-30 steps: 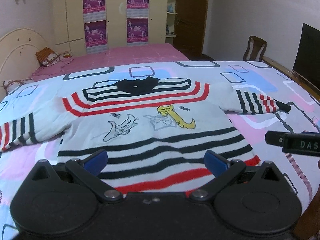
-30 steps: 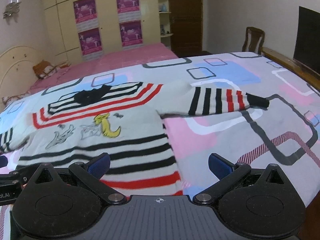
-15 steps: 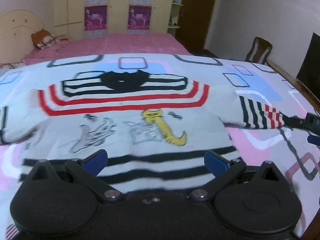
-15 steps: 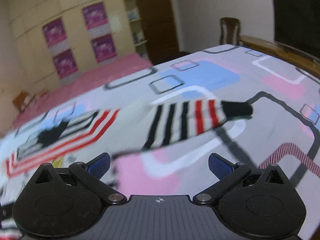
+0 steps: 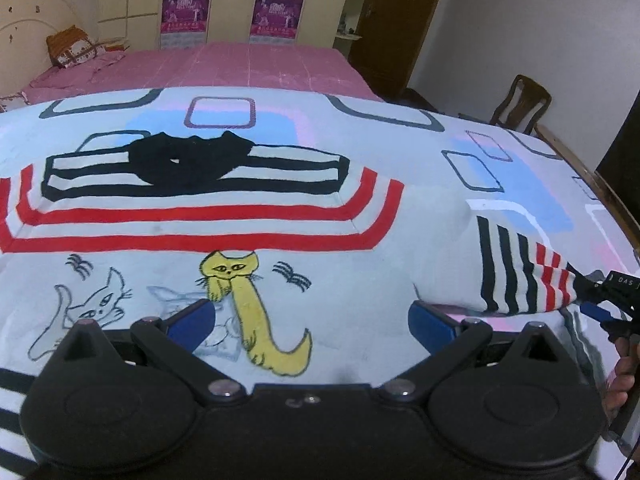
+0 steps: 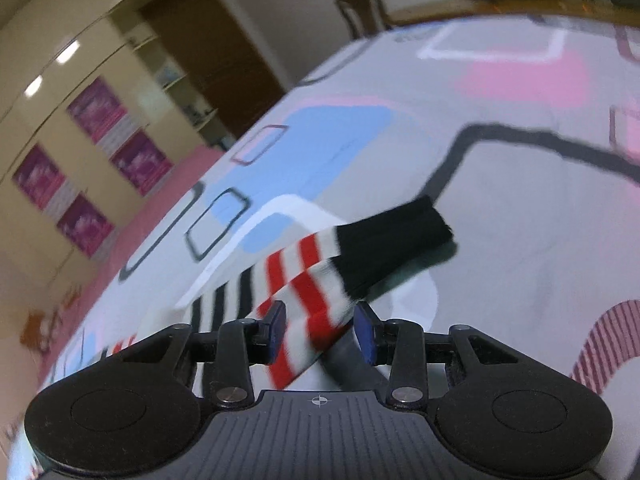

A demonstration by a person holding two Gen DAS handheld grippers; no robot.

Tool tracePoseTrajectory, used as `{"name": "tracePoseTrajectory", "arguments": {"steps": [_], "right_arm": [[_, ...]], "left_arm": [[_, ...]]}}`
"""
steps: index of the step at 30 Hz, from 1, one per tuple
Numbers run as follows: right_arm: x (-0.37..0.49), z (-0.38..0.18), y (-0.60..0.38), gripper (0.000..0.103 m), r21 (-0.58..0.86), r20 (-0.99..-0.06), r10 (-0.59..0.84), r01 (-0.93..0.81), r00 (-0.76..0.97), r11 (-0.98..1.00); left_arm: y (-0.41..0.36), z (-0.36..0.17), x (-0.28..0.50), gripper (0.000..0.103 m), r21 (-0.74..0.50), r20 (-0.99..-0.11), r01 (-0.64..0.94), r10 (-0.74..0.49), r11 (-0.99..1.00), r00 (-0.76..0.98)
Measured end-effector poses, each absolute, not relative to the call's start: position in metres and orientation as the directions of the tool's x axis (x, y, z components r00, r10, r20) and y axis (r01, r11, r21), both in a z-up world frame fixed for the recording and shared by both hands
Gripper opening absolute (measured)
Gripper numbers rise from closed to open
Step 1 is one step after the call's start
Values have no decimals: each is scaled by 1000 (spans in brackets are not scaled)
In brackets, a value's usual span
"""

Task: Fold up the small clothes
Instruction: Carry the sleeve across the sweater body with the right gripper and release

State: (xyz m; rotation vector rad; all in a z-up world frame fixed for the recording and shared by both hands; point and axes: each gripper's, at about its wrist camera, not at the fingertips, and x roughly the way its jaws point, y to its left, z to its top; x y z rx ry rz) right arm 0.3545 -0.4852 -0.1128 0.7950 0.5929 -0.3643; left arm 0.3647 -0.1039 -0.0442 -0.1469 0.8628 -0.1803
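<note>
A small white sweater (image 5: 248, 276) with black and red stripes, cat drawings and a black collar (image 5: 188, 158) lies spread flat on the patterned quilt (image 5: 484, 160). My left gripper (image 5: 312, 322) hovers open over its chest, nothing between the blue pads. The right sleeve (image 5: 516, 276) runs to the right, where my right gripper (image 5: 600, 300) meets its cuff. In the right wrist view the striped sleeve (image 6: 304, 292) with its black cuff (image 6: 392, 244) lies between the jaws of the right gripper (image 6: 320, 330). These are closing, with a gap still showing beside the right pad (image 6: 365, 332).
The quilt's wooden bed frame (image 5: 588, 172) runs along the right edge, with a chair (image 5: 520, 104) beyond it. A pink bed (image 5: 224, 68) and a wardrobe with posters (image 5: 276, 12) stand behind. A hand (image 5: 622, 364) shows at the right border.
Both grippers moved forward and lower over the sweater. The right one rolled, swung onto the right sleeve and narrowed its jaws around the striped end, which now looks slightly bunched.
</note>
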Motion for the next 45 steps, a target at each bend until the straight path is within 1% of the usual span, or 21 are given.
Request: {"name": "tracePoseTrajectory", "arguments": {"steps": [5,7,8,9,10,13,16,19,23,25,28,32,37,38,39,40,41,42,43,45], "right_arm": [[357,-136,-509,38,624,-640,-58,563,766,543],[356,-137,-512,38,624,-631,-68,558,773,547],[357,-135,-512,36,609,-630,-80,556,772,566],[358,-134,-511,30,595,-631,-89,554,771,583],[360,-133,-511,14,581,-636,-90,552,767,598],[361,-133,-511,10,565,-639,-103,557,762,609],[365,-116,-494,8,499,-624,-135,526,769,689],[376,-91,-458,8,460,-577,-89,413,812,787],[388,-60,-377,8,433,-513,100,156,853,888],[390,-51,-330,8,406,-503,197,29,842,913],[387,-49,-259,7,360,-512,308,-126,802,925],[384,-58,-179,7,319,-554,384,-238,739,917],[381,-84,-112,8,269,-632,446,-360,634,893],[377,-91,-103,8,249,-652,437,-370,620,895],[376,-93,-102,8,223,-638,424,-372,643,901],[369,-93,-99,20,204,-634,418,-381,650,902],[365,-92,-98,41,198,-631,423,-393,650,898],[357,-89,-99,49,190,-625,421,-396,657,899],[354,-88,-106,54,179,-619,412,-390,669,903],[343,-83,-116,53,182,-618,400,-372,676,910]], "left_arm": [[-107,-53,376,103,-187,-768,71,-191,980,612],[-103,-56,379,103,-181,-776,52,-175,982,606],[-100,-57,381,103,-182,-780,41,-169,982,603],[-95,-58,382,103,-181,-784,25,-160,983,600],[-91,-58,382,103,-177,-786,13,-149,984,601],[-72,-58,383,103,-149,-794,-20,-108,989,599],[-47,-58,383,102,-137,-796,-49,-80,989,599],[-22,-57,381,101,-136,-787,-78,-60,988,615],[14,-56,382,100,-173,-772,-116,-62,978,632],[32,-57,382,98,-204,-764,-125,-78,971,640],[59,-58,382,91,-254,-756,-129,-114,958,645],[90,-58,377,84,-292,-738,-118,-145,949,659],[119,-65,374,84,-352,-722,-113,-192,929,664],[121,-67,375,86,-365,-720,-108,-207,925,663],[123,-69,376,91,-380,-716,-99,-224,920,661],[123,-70,378,95,-389,-713,-93,-236,916,661],[123,-71,378,98,-394,-708,-86,-242,915,664],[120,-72,382,98,-404,-701,-69,-260,912,664],[117,-74,385,98,-416,-698,-54,-280,908,660],[107,-79,395,98,-448,-686,-20,-329,894,649]]}}
